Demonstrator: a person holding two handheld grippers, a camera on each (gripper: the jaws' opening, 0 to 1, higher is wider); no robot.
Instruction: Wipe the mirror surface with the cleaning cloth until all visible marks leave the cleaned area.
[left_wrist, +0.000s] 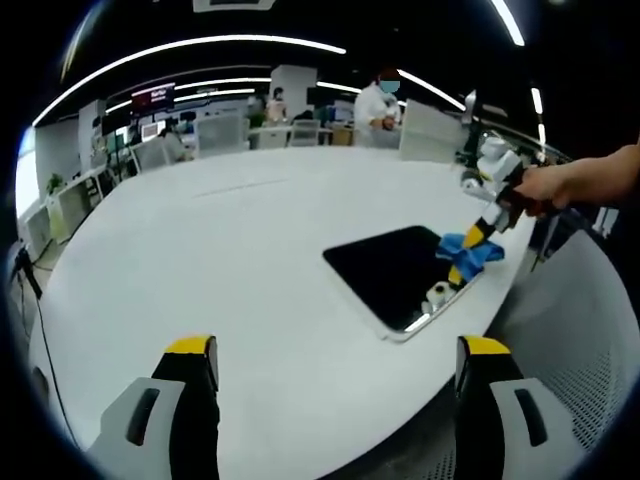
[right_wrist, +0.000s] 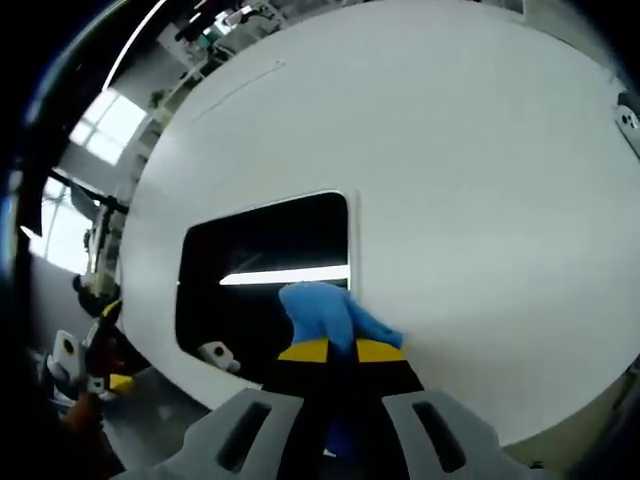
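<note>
Table first: big, white, spreading across most of your left gripper view. Mirror lies flat right of centre, dark and reflecting a ceiling light. Your right gripper, low centre in its own view, has its jaws pinched on the blue cloth, pressed onto the mirror's edge. Your left gripper hangs at the bottom, jaws wide, gripping nothing.

Lower part of blue cloth hidden between closed jaws, mirror near edge covered by cloth, distant people small and blurred.
</note>
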